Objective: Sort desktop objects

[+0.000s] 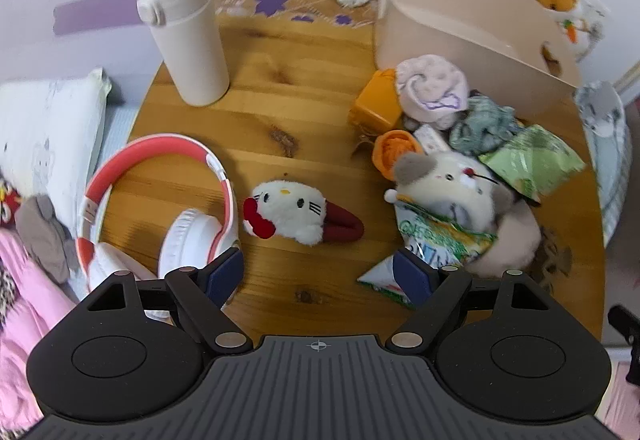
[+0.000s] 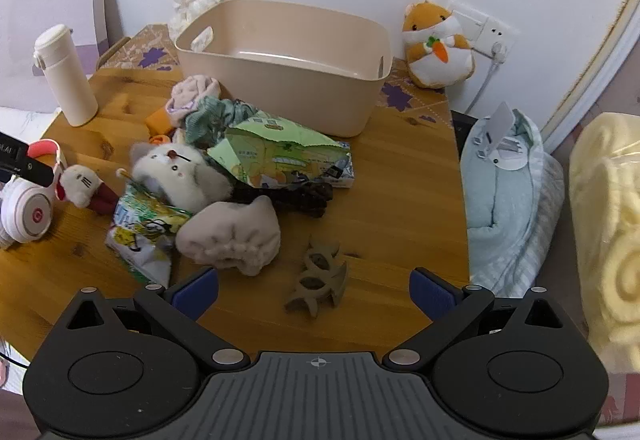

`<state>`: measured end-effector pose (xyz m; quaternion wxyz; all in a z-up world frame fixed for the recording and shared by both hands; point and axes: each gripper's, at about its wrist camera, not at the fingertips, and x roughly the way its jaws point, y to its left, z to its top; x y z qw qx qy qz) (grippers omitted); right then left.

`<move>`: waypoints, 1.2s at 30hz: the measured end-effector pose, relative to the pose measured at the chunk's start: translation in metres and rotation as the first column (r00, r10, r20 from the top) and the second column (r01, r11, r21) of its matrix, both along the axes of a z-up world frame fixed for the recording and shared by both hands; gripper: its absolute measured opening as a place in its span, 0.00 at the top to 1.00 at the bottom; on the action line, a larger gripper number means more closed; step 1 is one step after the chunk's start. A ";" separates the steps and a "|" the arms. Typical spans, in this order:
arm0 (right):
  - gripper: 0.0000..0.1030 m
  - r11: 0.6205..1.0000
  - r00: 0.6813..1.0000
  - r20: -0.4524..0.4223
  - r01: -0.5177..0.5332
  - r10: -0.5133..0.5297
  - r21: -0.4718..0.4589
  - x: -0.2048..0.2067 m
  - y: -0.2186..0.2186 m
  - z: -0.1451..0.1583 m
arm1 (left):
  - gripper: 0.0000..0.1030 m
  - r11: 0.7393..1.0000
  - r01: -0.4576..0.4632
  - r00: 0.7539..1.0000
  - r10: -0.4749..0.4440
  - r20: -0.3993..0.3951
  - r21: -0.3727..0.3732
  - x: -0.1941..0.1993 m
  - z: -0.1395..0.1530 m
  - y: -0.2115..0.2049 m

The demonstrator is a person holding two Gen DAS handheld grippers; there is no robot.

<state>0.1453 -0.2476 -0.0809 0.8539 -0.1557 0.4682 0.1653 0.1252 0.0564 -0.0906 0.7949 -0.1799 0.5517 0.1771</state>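
progress: barely begun | beige bin (image 2: 280,87) empty | toy-and-snack pile (image 2: 208,175) in front of bin, unsorted | left gripper (image 1: 320,276) wide, empty | right gripper (image 2: 314,290) wide, empty

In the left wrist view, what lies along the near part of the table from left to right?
Red and white headphones → Hello Kitty plush → dark red hair clip → grey and white plush on the snack packets.

On your surface (image 2: 400,175) the bin (image 2: 288,71) sits at 12 o'clock, the clutter pile (image 2: 224,175) right in front of it. Bottle (image 2: 66,79) is off at 10, headphones (image 2: 28,207) at 9, and the hamster plush (image 2: 436,47) back at 2.
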 end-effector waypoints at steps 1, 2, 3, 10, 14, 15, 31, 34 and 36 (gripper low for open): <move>0.00 1.000 1.000 0.001 -0.007 0.007 0.002 0.003 -0.001 -0.003 | 0.19 1.000 -0.018 1.000 0.018 -0.007 -0.007 0.003 -0.005 0.001; 0.00 1.000 1.000 0.001 -0.013 0.013 0.005 0.007 -0.002 -0.008 | 0.19 0.999 -0.039 0.999 0.038 -0.015 -0.013 0.007 -0.010 0.002; 0.00 1.000 1.000 -0.002 -0.015 0.015 0.004 0.012 -0.003 -0.012 | 0.19 0.998 -0.061 0.998 0.060 -0.025 -0.017 0.010 -0.016 0.003; 0.00 1.000 0.998 -0.061 0.023 -0.022 0.016 0.044 -0.012 -0.053 | 0.19 0.977 -0.215 0.975 0.215 -0.060 0.000 0.027 -0.049 0.005; 0.00 0.999 0.994 -0.101 0.050 -0.050 -0.009 0.058 -0.013 -0.079 | 0.19 0.965 -0.264 0.962 0.264 -0.070 0.005 0.035 -0.063 0.003; 0.00 0.998 0.992 -0.112 0.056 -0.057 -0.014 0.060 -0.013 -0.086 | 0.19 0.921 -0.390 0.919 0.390 -0.065 0.016 0.036 -0.065 0.002; 0.00 0.994 0.975 -0.202 0.072 -0.088 -0.087 0.072 -0.004 -0.139 | 0.28 0.809 -0.588 0.804 0.585 -0.107 0.006 0.055 -0.115 0.012; 0.00 0.993 0.967 -0.228 0.099 -0.110 -0.060 0.073 -0.009 -0.143 | 0.28 0.803 -0.595 0.798 0.596 -0.087 0.038 0.058 -0.116 0.011; 0.00 0.993 0.964 -0.239 0.109 -0.117 -0.048 0.072 -0.012 -0.145 | 0.27 0.782 -0.622 0.777 0.623 -0.089 0.046 0.060 -0.117 0.012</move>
